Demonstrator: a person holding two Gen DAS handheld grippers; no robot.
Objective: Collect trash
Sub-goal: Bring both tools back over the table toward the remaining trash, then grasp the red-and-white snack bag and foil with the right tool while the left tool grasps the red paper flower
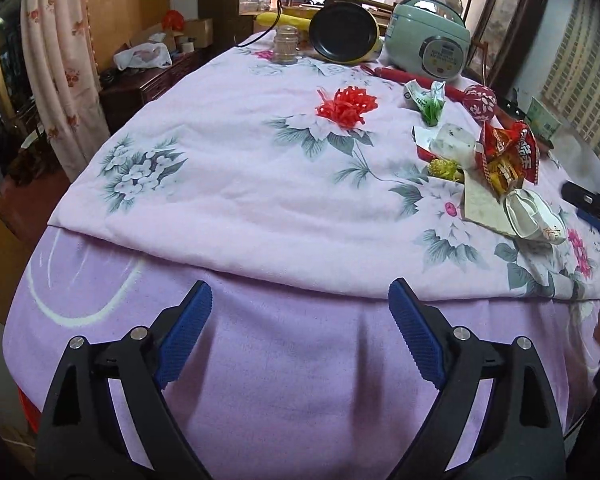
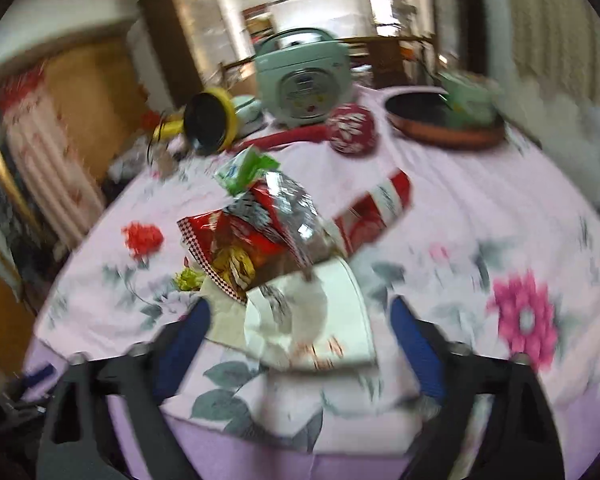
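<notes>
A pile of trash lies on the flowered pink tablecloth [image 1: 228,168]: a red snack bag [image 1: 508,152], a white crumpled wrapper [image 1: 534,212], a green-and-white wrapper [image 1: 428,100] and a red shredded bow [image 1: 346,106]. My left gripper [image 1: 300,300] is open and empty, low at the table's near edge, left of the pile. In the blurred right wrist view my right gripper [image 2: 300,316] is open, with the white wrapper [image 2: 304,320] between its fingers and the red snack bag [image 2: 260,232] just beyond it.
At the back stand a green rice cooker [image 1: 432,40], a black-and-yellow pan [image 1: 344,34], a small clear jar [image 1: 286,46] and a red patterned ball [image 1: 480,102]. A brown tray [image 2: 444,124] sits at the far right. A curtain [image 1: 56,60] and a dresser stand left.
</notes>
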